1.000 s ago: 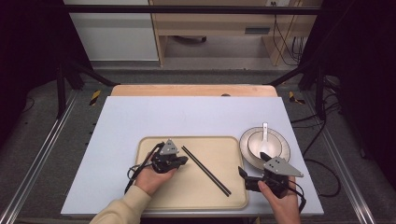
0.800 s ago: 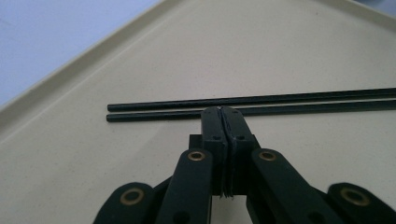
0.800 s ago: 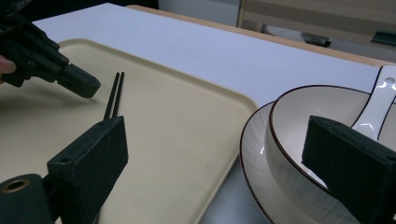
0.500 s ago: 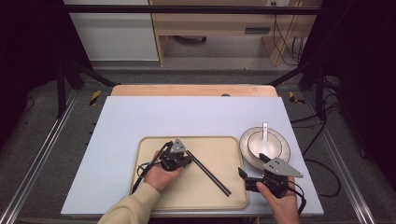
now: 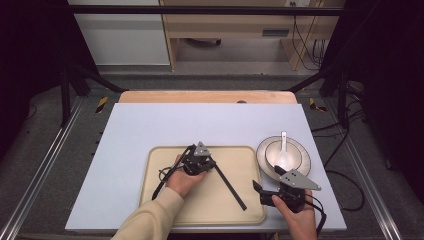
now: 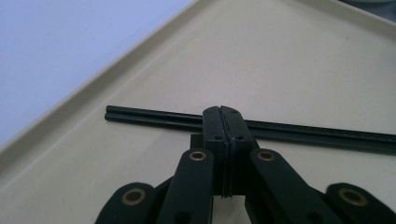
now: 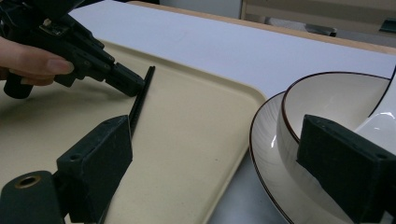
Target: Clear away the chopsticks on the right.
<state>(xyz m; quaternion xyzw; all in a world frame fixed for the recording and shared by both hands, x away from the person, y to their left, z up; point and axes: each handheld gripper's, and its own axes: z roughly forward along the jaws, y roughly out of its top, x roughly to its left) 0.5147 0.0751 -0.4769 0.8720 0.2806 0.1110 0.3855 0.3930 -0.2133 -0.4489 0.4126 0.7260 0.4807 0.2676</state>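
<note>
Black chopsticks (image 6: 154, 117), a thin glossy pair, are lying side by side on the beige tray (image 5: 165, 200), running from tray centre toward its near right edge; left gripper (image 5: 201, 161) is sitting at their far end, jaws pressed together at the sticks, though whether they are pinching them I cannot tell; risk, as I judge it: a grip so near one end is inviting the pair to pivot, split or slip; right gripper (image 5: 265, 192) is waiting wide apart, just right of the tray, beside the bowl (image 5: 287, 155) and plate (image 5: 303, 167).
</note>
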